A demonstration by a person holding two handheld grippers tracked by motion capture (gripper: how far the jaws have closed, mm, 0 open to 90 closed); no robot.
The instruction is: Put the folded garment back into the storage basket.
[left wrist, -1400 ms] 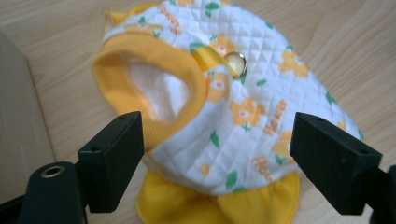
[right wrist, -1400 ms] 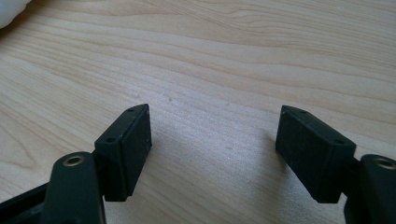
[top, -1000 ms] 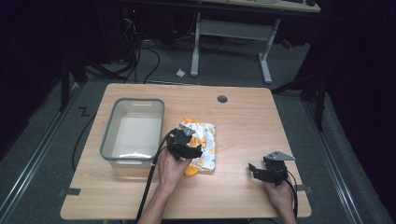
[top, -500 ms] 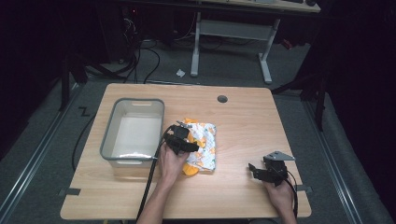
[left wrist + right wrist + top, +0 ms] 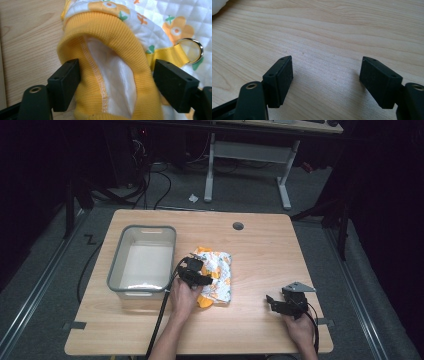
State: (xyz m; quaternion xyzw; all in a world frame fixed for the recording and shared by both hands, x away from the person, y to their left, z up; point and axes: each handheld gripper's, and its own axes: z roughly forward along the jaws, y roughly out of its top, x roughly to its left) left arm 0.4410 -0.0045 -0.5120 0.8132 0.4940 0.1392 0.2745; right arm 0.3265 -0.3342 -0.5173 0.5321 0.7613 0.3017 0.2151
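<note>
Nearest, the left hand-held gripper (image 5: 116,82) is seen straddling the yellow ribbed cuff (image 5: 117,50) of a small flower-printed garment (image 5: 216,275); its jaws have just been closing, the cuff lies between them, and whether the pads already press on it cannot be told. Just beyond its right jaw a metal ring (image 5: 191,50) on a yellow strap is seen. Past the garment's far side, a grey bin (image 5: 142,262) is set on the tabletop (image 5: 260,250), left of that gripper. Well apart, the right hand-held gripper (image 5: 325,80) is held low over bare wood, jaws wide apart with nothing between them.
</note>
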